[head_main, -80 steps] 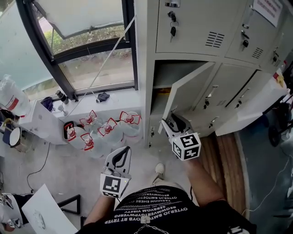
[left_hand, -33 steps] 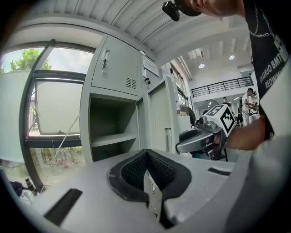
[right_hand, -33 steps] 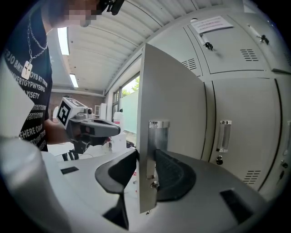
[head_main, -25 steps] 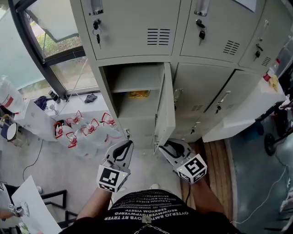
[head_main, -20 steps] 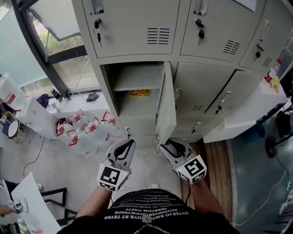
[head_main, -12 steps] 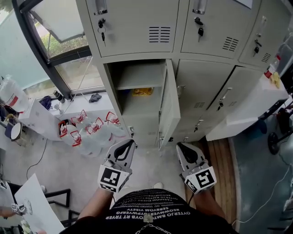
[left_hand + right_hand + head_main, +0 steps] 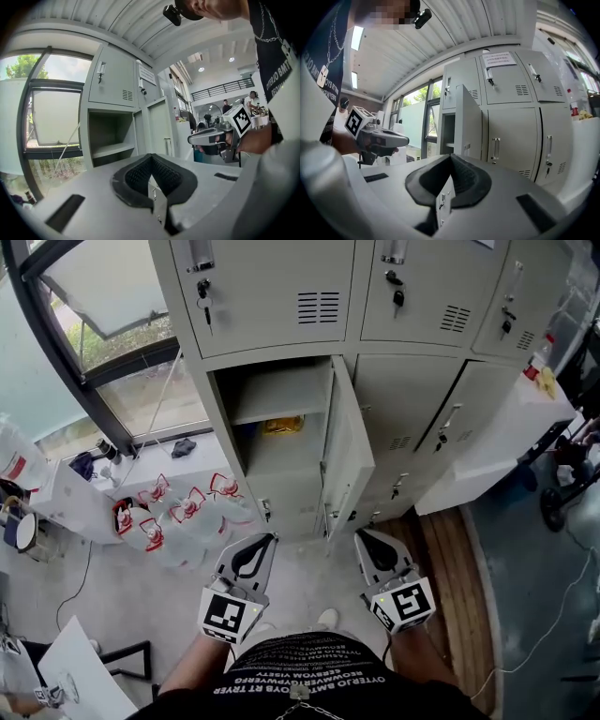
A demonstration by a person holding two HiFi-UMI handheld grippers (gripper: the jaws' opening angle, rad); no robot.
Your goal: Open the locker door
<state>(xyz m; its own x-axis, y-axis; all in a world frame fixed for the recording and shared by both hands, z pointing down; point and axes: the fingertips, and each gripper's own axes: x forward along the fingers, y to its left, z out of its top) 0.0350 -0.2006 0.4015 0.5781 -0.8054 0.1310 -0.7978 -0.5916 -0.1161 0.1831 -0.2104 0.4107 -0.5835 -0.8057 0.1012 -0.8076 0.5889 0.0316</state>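
lockers (image 7: 422, 399): a grey bank filling the upper half of the head view, with all but one door shut.
floor (image 7: 112, 587): pale and bare in front of the lockers.
window (image 7: 122, 352): dark-framed, just left of the bank.
locker door (image 7: 354, 451): swung wide open, hinged on the right of its compartment and standing edge-on toward the person. Its lower front corner is just above and left of the right claw, apart from it.
compartment (image 7: 281, 465): open at the lower left of the bank, with a shelf (image 7: 279, 404) across it.
water bottles (image 7: 183, 512): clustered on the floor at the bank's left corner, under the window.
right claw (image 7: 367, 540): held low beside the door's bottom edge. Its jaws have just been closing and now meet, with nothing between them.
left claw (image 7: 258, 545): below the open compartment, well left of the door. Its jaws are together and empty.
yellow thing (image 7: 283, 426): lying under the shelf at the back.
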